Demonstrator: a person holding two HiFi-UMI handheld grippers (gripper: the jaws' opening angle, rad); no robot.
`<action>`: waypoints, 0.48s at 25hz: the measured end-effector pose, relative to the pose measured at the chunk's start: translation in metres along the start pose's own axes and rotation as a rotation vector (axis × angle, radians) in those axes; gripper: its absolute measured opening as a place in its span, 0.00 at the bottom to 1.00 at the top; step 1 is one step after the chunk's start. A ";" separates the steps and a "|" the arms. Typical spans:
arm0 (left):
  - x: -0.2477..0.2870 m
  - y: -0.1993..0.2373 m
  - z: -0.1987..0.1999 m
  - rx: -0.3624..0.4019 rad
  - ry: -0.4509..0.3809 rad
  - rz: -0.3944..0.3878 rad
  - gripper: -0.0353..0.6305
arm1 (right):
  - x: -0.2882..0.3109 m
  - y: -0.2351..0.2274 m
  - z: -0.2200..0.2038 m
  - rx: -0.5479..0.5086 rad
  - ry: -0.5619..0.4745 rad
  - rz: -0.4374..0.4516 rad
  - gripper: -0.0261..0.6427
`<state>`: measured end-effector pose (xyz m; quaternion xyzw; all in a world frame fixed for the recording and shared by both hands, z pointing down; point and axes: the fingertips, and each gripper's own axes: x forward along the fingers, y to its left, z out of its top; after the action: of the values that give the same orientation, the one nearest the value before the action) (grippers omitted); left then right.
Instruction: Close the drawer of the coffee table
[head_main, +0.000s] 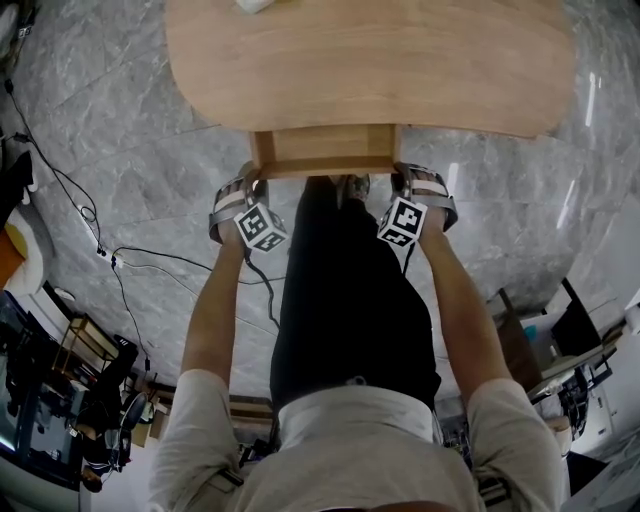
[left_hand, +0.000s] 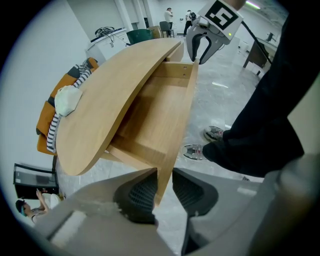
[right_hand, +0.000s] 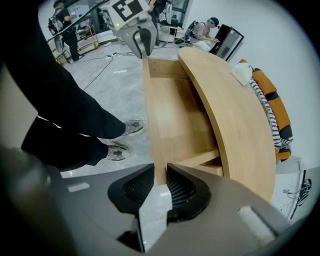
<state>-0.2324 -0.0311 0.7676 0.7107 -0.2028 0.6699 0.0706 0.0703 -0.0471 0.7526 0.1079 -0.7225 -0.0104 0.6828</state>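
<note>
- Drawer (head_main: 325, 150): its front panel is clamped at both ends. The left gripper (left_hand: 164, 185) is clenched on the panel's left corner, one ribbed pad (left_hand: 142, 192) on each face.
- Right gripper (right_hand: 161, 182): likewise clenched on the panel's right corner, which sits between its pads (right_hand: 135, 187). Both tongs point steeply down, marker cubes (head_main: 260, 227) facing up toward the head camera.
- The drawer stands partly pulled out from under the near edge of the coffee table (head_main: 370, 60), toward the person. Its back part is hidden beneath the top.
- Inside the drawer, the floor and side walls in view are bare light wood.
- The person stands close against the drawer front, between the two grippers. Black trousers (head_main: 345, 300) and a pair of trainers (left_hand: 192, 151) are on the grey marble floor (head_main: 130, 150).
- The table top is a rounded slab of light wood. A small crumpled white thing (left_hand: 67, 100) lies near its far edge; what it is cannot be made out.
- Beyond the table is an orange seat (right_hand: 272, 90) with a black-and-white striped cloth (right_hand: 277, 120) draped over it.
- Black cables (head_main: 130, 262) trail over the floor to the person's left.
</note>
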 end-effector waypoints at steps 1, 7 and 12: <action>0.001 0.003 0.000 -0.001 0.000 0.004 0.24 | 0.001 -0.003 0.001 0.000 0.002 -0.005 0.17; 0.004 0.024 0.009 0.007 -0.006 0.025 0.24 | 0.007 -0.019 0.003 0.010 0.006 -0.029 0.17; 0.007 0.032 0.012 0.010 -0.011 0.024 0.24 | 0.010 -0.027 0.004 0.014 0.006 -0.034 0.17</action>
<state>-0.2336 -0.0662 0.7676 0.7124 -0.2081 0.6677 0.0579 0.0696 -0.0752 0.7578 0.1252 -0.7186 -0.0166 0.6839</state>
